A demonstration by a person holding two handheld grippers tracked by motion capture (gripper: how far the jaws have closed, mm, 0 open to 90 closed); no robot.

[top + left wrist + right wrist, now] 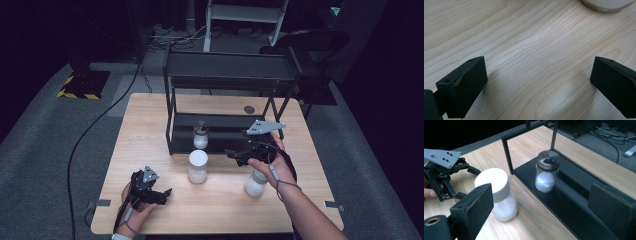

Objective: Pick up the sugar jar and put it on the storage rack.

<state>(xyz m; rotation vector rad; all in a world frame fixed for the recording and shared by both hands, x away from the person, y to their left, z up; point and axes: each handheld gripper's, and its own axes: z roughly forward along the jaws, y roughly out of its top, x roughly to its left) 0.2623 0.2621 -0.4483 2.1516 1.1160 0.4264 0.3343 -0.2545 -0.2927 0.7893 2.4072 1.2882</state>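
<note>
A white-lidded jar [198, 166] of white powder stands on the wooden table [150, 130], in front of a black shelf rack [230, 75]. On the rack's lower board stands a metal-lidded jar [200, 135] with white contents. A third jar [255, 185] sits partly under the right hand. My right gripper [232, 156] hovers open just right of the white-lidded jar [496, 192], facing it and the metal-lidded jar [546, 171]. My left gripper [165, 195] rests open near the front left edge; it holds nothing. In the left gripper view a jar's base [609, 3] shows at the top.
The rack's upper shelf [230, 65] overhangs the lower board [574, 202]. A round grommet [248, 109] sits in the table behind the rack. On the floor are a black cable [85, 140], a yellow-striped base [82, 82] and a dark chair [312, 45].
</note>
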